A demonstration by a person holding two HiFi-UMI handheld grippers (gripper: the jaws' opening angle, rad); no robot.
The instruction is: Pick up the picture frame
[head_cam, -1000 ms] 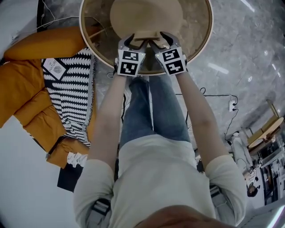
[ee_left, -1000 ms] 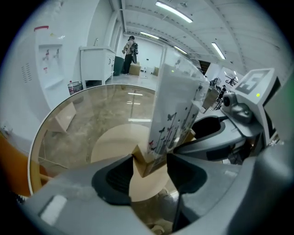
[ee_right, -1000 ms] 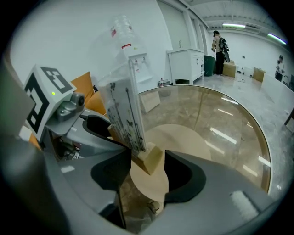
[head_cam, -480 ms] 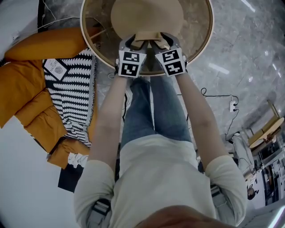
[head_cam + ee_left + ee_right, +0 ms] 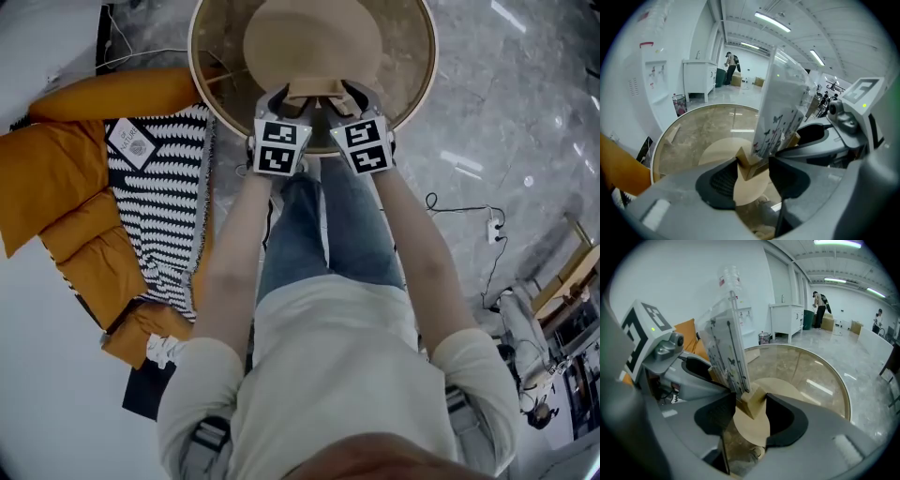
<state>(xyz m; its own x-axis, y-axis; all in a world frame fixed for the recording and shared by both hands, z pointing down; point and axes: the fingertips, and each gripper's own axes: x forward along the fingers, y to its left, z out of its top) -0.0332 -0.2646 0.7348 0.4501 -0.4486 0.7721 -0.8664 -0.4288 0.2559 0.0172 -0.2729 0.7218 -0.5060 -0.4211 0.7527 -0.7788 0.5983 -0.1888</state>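
Head view: round glass desk (image 5: 408, 66) with a wooden rim, a pale flat disc (image 5: 314, 42) under the glass.
Picture frame (image 5: 780, 105): clear flat panel printed with dark butterflies, standing in a squared raw-wood block (image 5: 746, 165).
Left tool (image 5: 753, 171): ribbed black pads, just closing, clamped on one end of the block.
Right tool (image 5: 750, 411): just closing, clamped on the other end; panel rises between both tools.
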